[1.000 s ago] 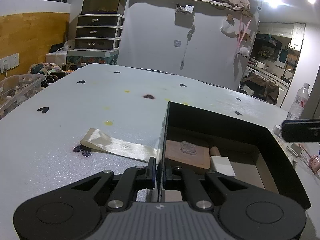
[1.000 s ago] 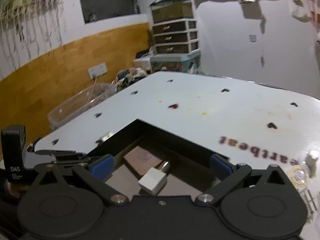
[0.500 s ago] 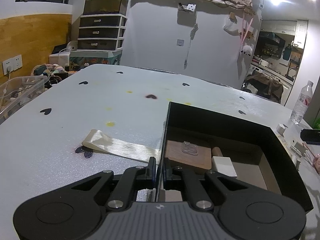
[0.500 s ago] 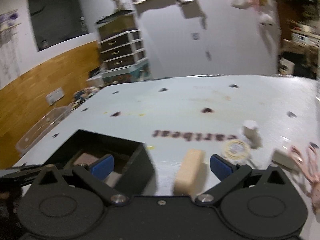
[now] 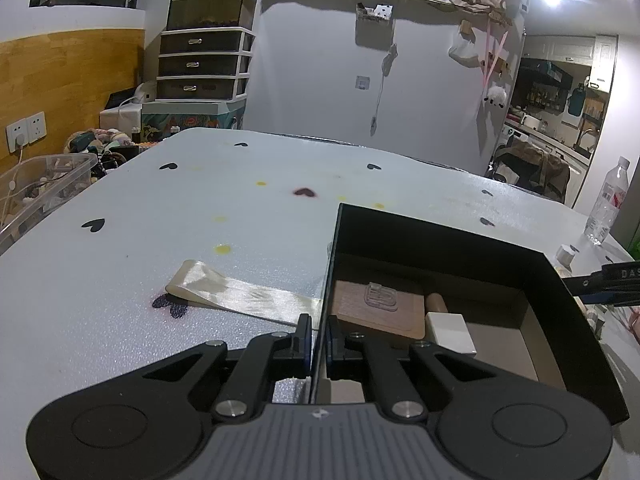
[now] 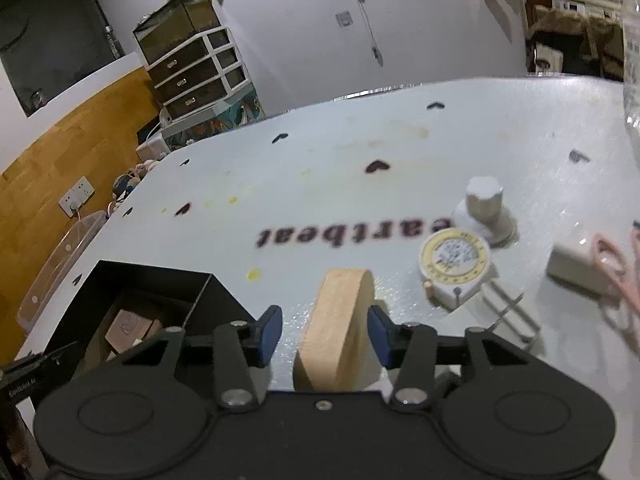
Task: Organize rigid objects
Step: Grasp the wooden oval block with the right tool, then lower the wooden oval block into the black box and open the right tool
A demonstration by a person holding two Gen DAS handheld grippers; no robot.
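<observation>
- Wooden block [image 6: 340, 328] on the counter [image 6: 360, 152], between the right tool [image 6: 324, 332] fingers, long axis along them; jaws have just been closing, one pad touching, left gap remains.
- Left tool [image 5: 316, 336] clamped on the black box [image 5: 440, 236] wall, left of the right tool.

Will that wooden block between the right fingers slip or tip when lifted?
Wooden block looks rigid, so it likely won't flex. Its matte faces probably grip well. Standing on a narrow edge, it may tip if the right gripper closes unevenly.
</observation>
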